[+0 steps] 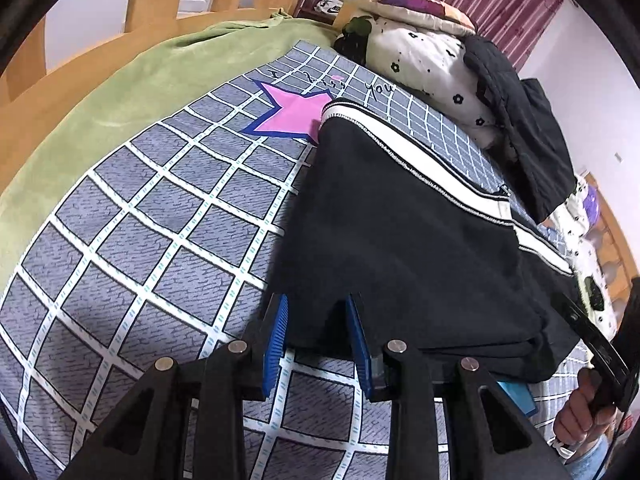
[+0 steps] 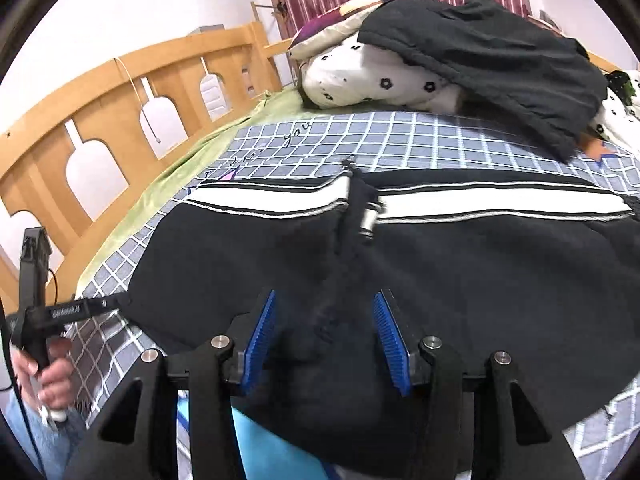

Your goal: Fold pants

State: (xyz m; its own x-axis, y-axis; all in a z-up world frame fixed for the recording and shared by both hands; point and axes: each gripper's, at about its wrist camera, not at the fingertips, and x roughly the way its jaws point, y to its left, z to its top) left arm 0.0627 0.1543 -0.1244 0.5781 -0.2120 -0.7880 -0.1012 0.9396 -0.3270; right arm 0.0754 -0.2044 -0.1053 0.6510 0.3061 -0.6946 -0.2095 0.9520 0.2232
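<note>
Black fabric pants with a white side stripe edged in thin black lines (image 2: pixel 400 248) lie folded on a grey-blue bedsheet printed with a white grid (image 1: pixel 132 240), filling the near half of the bed. In the right wrist view the right gripper with black arms and blue ribbed pads (image 2: pixel 324 332) sits over the near edge of the pants; its jaws stand apart, a raised bunch of black cloth lies between them, and whether the pads (image 2: pixel 260 340) press on that cloth cannot be told. In the left wrist view the left gripper of the same build (image 1: pixel 316 340) meets the near left corner of the pants; its jaws are partly closed, the corner's edge lies between the blue pads (image 1: pixel 278 344), and contact with the fabric cannot be confirmed.

The pants appear as a broad dark slab with two layers visible along the near edge. The white stripe runs along the far edge, interrupted near mid-length by a dark fold and a small striped tab (image 2: pixel 370 216). One end of the stripe reaches a pink star with a blue outline (image 1: pixel 292 114) printed on the sheet.

A hand (image 2: pixel 48 376) grips the left tool's handle at the lower left of the right wrist view. A white flowered quilt (image 2: pixel 372 80) under a dark garment (image 2: pixel 500 60) lies beyond the pants, beside a wooden bed frame (image 2: pixel 100 92).
</note>
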